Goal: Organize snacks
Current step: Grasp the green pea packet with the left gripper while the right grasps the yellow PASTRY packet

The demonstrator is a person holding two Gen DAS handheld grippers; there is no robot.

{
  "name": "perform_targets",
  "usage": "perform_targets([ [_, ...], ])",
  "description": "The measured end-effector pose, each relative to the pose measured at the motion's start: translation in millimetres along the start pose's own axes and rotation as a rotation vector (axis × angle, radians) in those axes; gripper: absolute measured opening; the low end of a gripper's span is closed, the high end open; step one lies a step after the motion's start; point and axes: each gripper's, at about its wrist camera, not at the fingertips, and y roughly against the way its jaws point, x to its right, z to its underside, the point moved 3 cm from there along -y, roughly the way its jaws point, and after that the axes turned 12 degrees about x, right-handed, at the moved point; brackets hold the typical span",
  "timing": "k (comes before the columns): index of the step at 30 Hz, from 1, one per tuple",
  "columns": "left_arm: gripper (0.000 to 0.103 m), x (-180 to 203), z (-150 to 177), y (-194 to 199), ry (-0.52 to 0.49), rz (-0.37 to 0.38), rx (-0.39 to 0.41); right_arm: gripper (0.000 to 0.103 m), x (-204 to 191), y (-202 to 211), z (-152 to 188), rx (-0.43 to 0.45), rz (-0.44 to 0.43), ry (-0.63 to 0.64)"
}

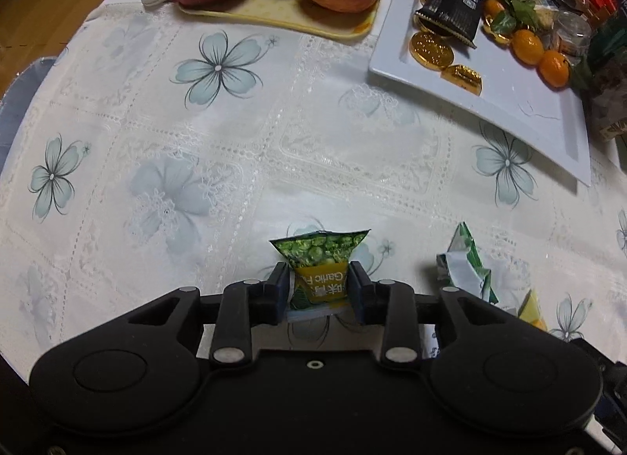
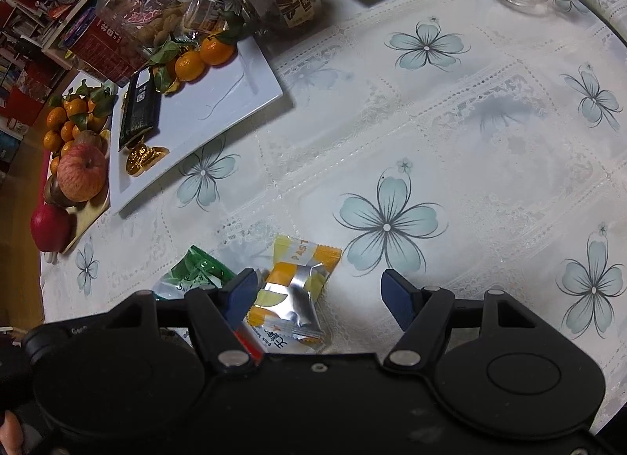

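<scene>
The left gripper (image 1: pixel 319 286) is pointed straight down at the tablecloth (image 1: pixel 274 133), with a green garlic-pea packet (image 1: pixel 319 259) standing between its blue pads (image 1: pixel 280 290). The pads flank the packet's lower half, and a thin gap appears on each side, so the packet is judged to be released rather than clamped. The packet is shown upright, its crimped top edge above the fingertips, presumably because it is set on its base.

The right gripper (image 2: pixel 319 292) is held wide open and tilted downward over a yellow-and-silver pastry packet (image 2: pixel 298 290). This packet lies flat on the cloth, nearer the left-hand pad (image 2: pixel 243 292) in this view and well clear of the other; nothing is pressed. A crumpled green wrapper (image 2: pixel 196 272) lies just beside it, outside the jaws.

The white rectangular tray (image 1: pixel 509 118), bearing gold foil coins (image 1: pixel 431 49), a black packet (image 1: pixel 454 10) and small oranges (image 1: pixel 527 47), is set well apart, and is judged the likely collecting place.
</scene>
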Motion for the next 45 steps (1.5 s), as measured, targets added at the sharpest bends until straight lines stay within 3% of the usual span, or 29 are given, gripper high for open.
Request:
perform_targets([
  [4,0.045,-5,6,-4,-0.043,-0.017,-0.027,0.073,-6,-14,4,-0.03,0.017,-0.012],
  [12,0.045,-17,2,-9,-0.007,0.003,-0.046,0.073,-22,-39,9,-0.078,0.047,-0.018],
  [22,0.045,-3,7,-12,-0.073,-0.026,-0.028,0.07,-29,-51,9,-0.087,0.083,0.001],
  [25,0.042,1,9,-11,-0.093,-0.018,-0.024,0.064,-29,-50,10,-0.084,0.087,0.029],
  [28,0.04,4,12,-8,-0.107,-0.007,-0.027,0.04,-27,-46,8,-0.101,0.044,0.032],
  [30,0.04,7,16,-5,-0.115,-0.003,-0.03,0.04,-26,-43,6,-0.124,0.041,0.039],
  [39,0.039,8,32,19,-0.189,0.009,-0.049,0.04,-6,-14,-6,-0.062,0.065,0.136],
  [45,0.039,-1,51,27,-0.238,-0.004,-0.103,0.04,7,-6,9,-0.08,0.1,0.238],
])
